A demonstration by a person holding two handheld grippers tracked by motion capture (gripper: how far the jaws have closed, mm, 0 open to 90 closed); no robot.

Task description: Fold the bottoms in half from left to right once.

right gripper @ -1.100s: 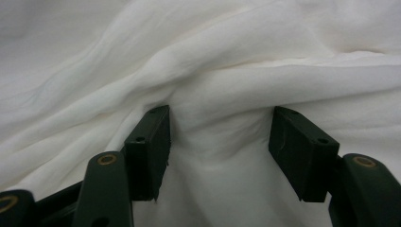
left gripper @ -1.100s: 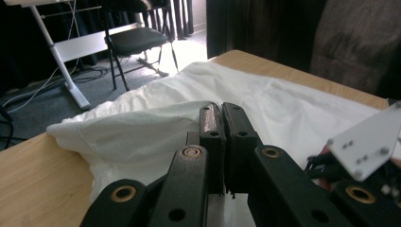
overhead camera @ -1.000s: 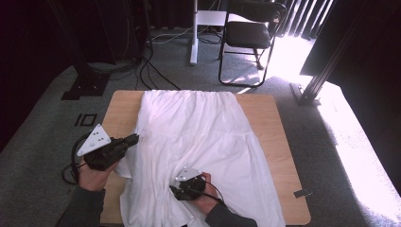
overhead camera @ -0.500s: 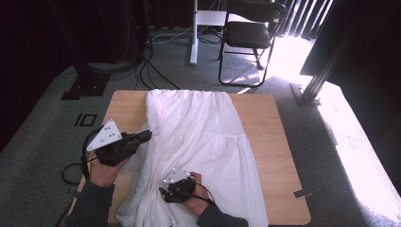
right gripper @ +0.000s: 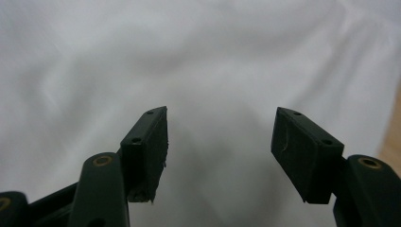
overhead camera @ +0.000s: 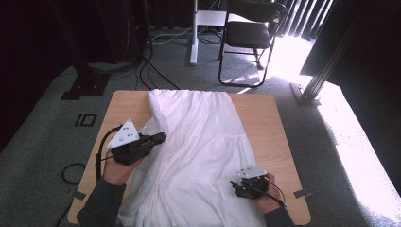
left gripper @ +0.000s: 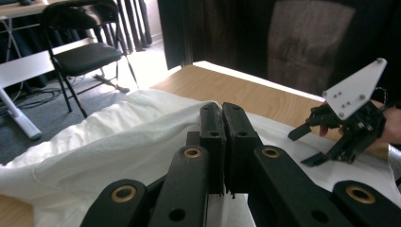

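Tongs first: the left gripper (overhead camera: 158, 138) is clenched, its two black jaws pressed flat together in the left gripper view, and whether a thin fold of cloth is pinched between them cannot be told. It sits over the white garment's (overhead camera: 203, 156) left side, near the left edge of the table (overhead camera: 265, 118), where the fabric is bunched into a raised fold. The right gripper (overhead camera: 235, 185) is released; its jaws have just been closing a little, with nothing caught between them, and they hang apart just above smooth white cloth in the right gripper view, close to the table's near right corner.

White garment covers the middle of the wooden table from the far edge to the near edge, spilling over the near edge by the person's left sleeve (overhead camera: 101, 203). Bare wood shows along the left and right edges.

Beyond the table's far edge stands a black chair (overhead camera: 248, 35) on grey carpet, beside a white table leg (overhead camera: 193, 33). Cables (overhead camera: 156, 71) trail across the floor behind the far left corner. Sunlight falls on the carpet to the right.
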